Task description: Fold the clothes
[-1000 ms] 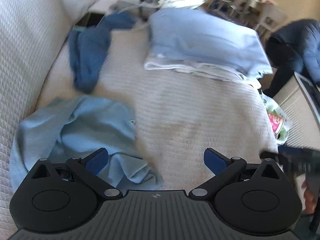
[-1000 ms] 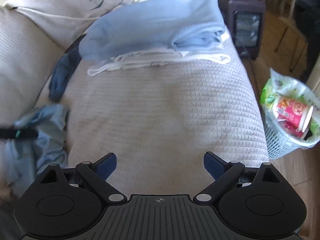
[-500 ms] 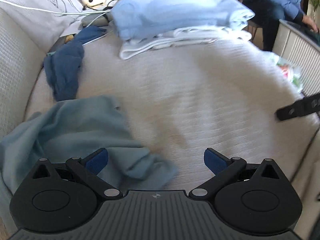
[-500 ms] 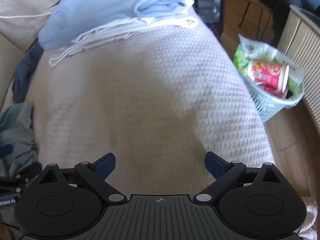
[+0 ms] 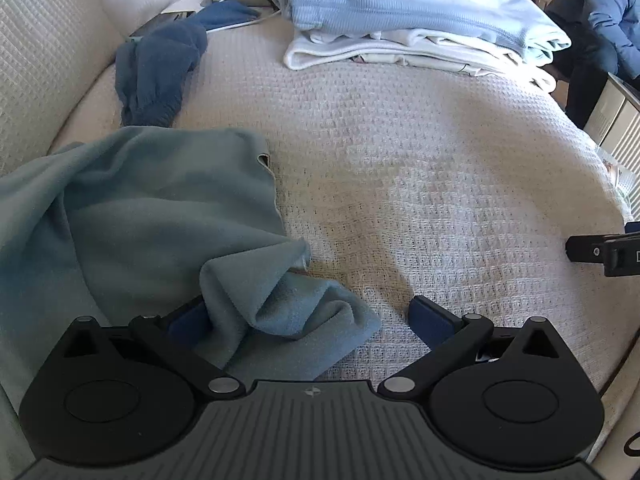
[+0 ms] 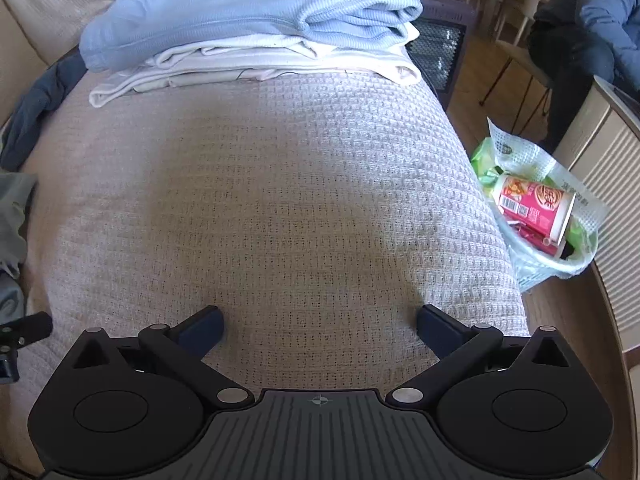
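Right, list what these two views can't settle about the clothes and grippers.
- Teal garment: left wrist view, its left part runs off the frame edge, so type unclear.
- Left gripper: its left pad sits behind a fold of that garment.
- White garments: both views, mostly under the light blue garment; count unclear.

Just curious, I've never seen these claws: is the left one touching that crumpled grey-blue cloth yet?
Cannot tell. In the left wrist view the grey-blue cloth bunches between the open left gripper, hiding one finger; no clear contact or gap.

text: none legible | red cup (image 6: pixel 532 208): barcode, print too small
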Demonstrator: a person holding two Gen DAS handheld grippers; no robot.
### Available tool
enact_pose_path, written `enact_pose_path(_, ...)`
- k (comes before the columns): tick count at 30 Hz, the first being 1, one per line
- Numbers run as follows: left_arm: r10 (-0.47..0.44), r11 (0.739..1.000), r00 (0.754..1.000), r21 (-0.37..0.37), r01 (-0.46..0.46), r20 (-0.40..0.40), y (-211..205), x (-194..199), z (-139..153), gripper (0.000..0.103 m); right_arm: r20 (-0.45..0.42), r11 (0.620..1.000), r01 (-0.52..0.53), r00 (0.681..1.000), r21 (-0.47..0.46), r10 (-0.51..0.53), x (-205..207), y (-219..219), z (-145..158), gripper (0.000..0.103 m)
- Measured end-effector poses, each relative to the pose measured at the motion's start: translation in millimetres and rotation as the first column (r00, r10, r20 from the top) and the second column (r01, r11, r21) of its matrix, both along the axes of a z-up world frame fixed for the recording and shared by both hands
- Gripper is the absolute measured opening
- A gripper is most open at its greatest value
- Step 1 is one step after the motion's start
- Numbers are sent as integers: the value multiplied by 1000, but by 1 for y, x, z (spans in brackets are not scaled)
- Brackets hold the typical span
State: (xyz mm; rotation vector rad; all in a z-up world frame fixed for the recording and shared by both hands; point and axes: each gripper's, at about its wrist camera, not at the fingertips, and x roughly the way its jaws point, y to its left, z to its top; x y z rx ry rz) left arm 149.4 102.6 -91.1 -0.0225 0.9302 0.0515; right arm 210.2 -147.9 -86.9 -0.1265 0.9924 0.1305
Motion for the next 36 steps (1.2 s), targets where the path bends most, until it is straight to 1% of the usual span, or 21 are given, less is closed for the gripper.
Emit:
enact_pose_path(4, 1, 1000, 1000, -6, -1, -1, 2, 1, 3, 103, 7, 1000, -15, 1000, -1, 15, 0, -1, -1, 103)
enact_pose_path(11, 7, 1000, 1000, 14, -8, 25, -2, -3, 2, 103, 21, 1000, -24, 999, -12, 24, -2, 0, -3, 103)
enact_pose_path(36, 7, 1000, 999, 11, -7, 39, -3, -4, 0, 103, 52, 999, -36, 998, -24, 37, -5, 1, -5, 103)
